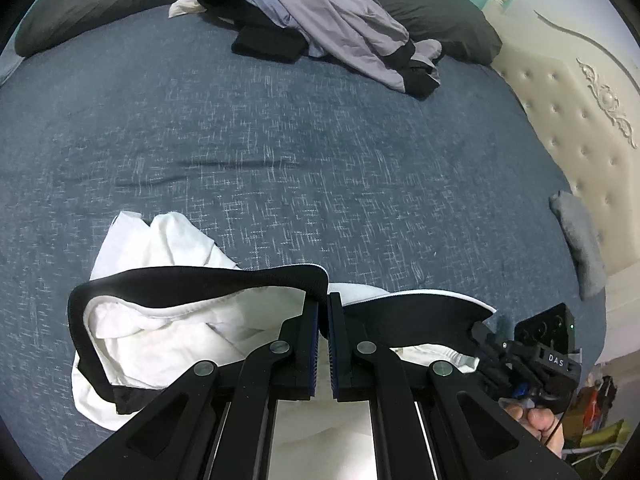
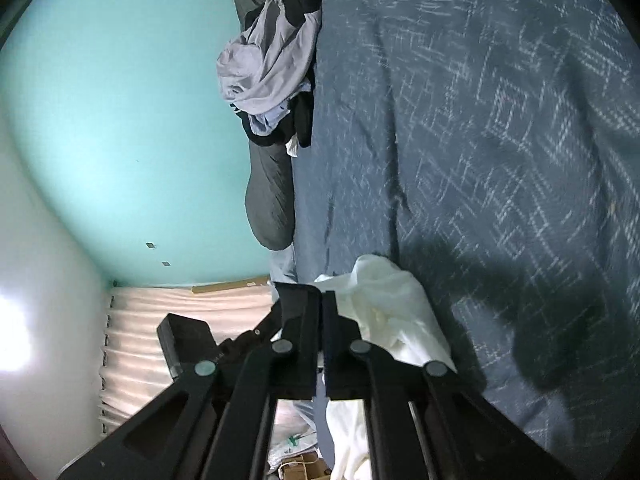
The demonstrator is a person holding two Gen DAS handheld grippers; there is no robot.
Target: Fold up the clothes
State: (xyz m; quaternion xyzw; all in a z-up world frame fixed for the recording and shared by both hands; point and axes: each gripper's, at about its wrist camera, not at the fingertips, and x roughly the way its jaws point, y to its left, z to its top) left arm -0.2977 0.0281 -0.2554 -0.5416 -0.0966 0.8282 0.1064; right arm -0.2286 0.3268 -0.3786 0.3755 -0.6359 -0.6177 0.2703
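Only the left wrist view shows the left gripper [image 1: 323,300] clamped on the black waistband [image 1: 192,280] of the white garment [image 1: 160,248] on the bed [image 1: 320,140]. The right gripper [image 2: 322,300] is closed on the garment's other end, its pinch point hidden. A clothes pile [image 1: 320,16] lies by the pillows [image 1: 432,12].

We see the white garment [image 1: 160,332] as soft, matt cloth, with a smooth black band [image 1: 192,280] of denser knit along its edge. The bedcover [image 1: 300,152] is matt blue woven fabric flecked with pale threads. At twelve o'clock lies a pile of clothes [image 1: 332,20] in thin, slightly sheeny lilac cloth and black fabric. At three o'clock the headboard [image 1: 580,128] looks like buttoned cream leatherette with a faint gloss. The left gripper [image 1: 323,320] is matt black plastic with dull metal rivets.
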